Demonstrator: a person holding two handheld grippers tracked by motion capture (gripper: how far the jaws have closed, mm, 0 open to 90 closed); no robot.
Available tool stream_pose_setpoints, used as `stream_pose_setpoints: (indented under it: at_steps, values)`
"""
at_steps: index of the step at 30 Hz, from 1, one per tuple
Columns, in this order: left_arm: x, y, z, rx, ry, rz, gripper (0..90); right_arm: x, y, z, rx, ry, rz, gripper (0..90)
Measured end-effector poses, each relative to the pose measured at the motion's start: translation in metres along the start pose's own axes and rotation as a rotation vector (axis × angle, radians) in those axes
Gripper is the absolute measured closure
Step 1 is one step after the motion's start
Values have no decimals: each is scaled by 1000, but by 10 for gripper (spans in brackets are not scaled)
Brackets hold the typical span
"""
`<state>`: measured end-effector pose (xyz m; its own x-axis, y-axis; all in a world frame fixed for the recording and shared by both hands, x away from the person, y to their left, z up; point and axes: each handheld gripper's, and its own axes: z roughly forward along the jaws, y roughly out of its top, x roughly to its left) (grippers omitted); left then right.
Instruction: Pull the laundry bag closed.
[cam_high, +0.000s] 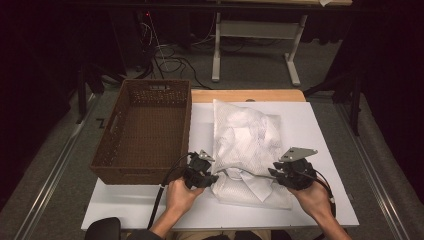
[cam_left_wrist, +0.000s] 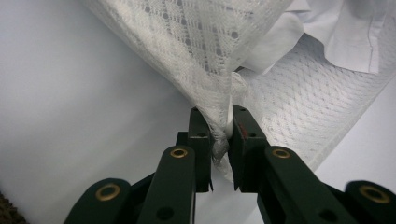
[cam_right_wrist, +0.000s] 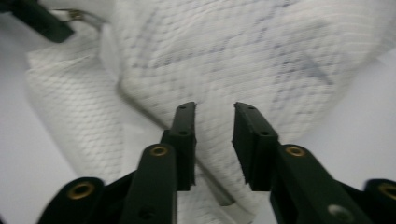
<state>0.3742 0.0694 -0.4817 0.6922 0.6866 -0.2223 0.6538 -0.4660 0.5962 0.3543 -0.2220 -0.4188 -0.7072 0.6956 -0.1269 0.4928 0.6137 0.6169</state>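
A white mesh bag (cam_high: 247, 142) with white cloth inside lies on the white table (cam_high: 305, 125). My left gripper (cam_high: 215, 177) sits at the bag's near left corner. In the left gripper view this gripper (cam_left_wrist: 223, 126) is shut on a bunched fold of the mesh bag (cam_left_wrist: 289, 93), which lifts up from the jaws. My right gripper (cam_high: 276, 174) is at the bag's near right side. Its jaws (cam_right_wrist: 214, 121) stand open just above the mesh bag (cam_right_wrist: 233, 56), with a grey seam running under them. A taut edge of the bag (cam_high: 250, 174) stretches between the two grippers.
A brown wicker basket (cam_high: 145, 172) stands empty at the table's left, close beside my left gripper. A folded white garment (cam_left_wrist: 345, 37) shows through the mesh. Bare table lies right of the bag and along the near edge. A desk frame (cam_high: 217, 45) stands beyond the table.
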Motion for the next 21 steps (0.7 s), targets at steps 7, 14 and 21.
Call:
stream_pose_setpoints:
  at_steps: [7,14,21]
  values:
    - [0,0,0,-4,-1,1,807,13,-2,30,78,83,-40,860]
    - [1,1,-2,-21,-11,-9,806,10,4,70,153,59,-74,864]
    - [2,1,-2,-13,-17,-1,815,-6,18,92,156,35,-41,873]
